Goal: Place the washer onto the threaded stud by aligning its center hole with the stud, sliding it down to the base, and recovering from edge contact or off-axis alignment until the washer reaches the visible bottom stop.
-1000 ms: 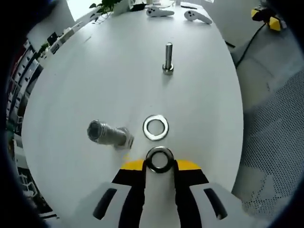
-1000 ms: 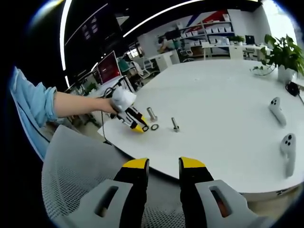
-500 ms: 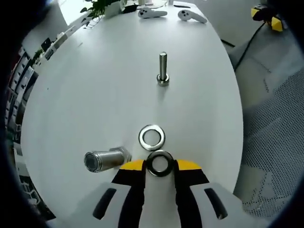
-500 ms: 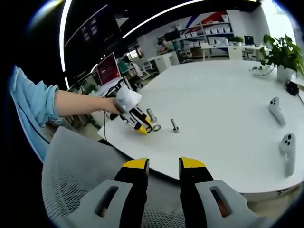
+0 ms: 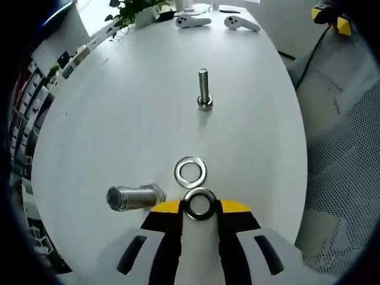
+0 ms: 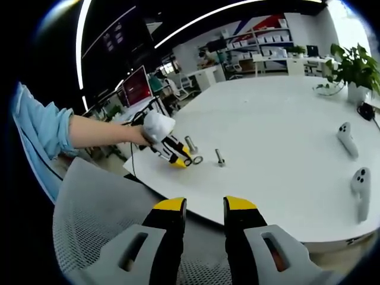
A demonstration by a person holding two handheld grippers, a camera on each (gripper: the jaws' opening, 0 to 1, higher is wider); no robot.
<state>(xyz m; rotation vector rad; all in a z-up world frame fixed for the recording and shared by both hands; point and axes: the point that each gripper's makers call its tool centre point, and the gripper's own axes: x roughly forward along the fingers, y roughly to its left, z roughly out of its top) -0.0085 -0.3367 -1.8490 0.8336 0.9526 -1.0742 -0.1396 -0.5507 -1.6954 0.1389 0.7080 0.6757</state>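
A: Washer [image 5: 199, 203] status? where is it right now

B: pinched between the jaws of the left tool [image 5: 199, 209], clamped on its rim; hole faces the camera in the left gripper view; held just above the white worktop [image 5: 119, 119], near its close edge

A: second ring?

B: yes, a spare washer [image 5: 190, 171] lies flat on the worktop, just ahead of the held one; cannot tell if they touch; looks like a thin gap

A: stud?

B: threaded stud [image 5: 203, 89] stands upright on its head, well ahead of the jaws, roughly on the same line as both rings; apart from everything else

A: anything beside it?

B: big bolt [image 5: 133, 197] lying on its side, left of the jaws, end face turned toward the camera; two white controllers [image 5: 217, 22] and a potted plant [image 5: 127, 9] at the far end

A: right tool?

B: right tool [image 6: 203, 205] hangs off the worktop over a grey mesh chair [image 6: 95, 214]; jaws parted, nothing between them; from there the left tool shows small, gripped by a hand [image 6: 153, 126] with a blue sleeve [image 6: 38, 133] behind it
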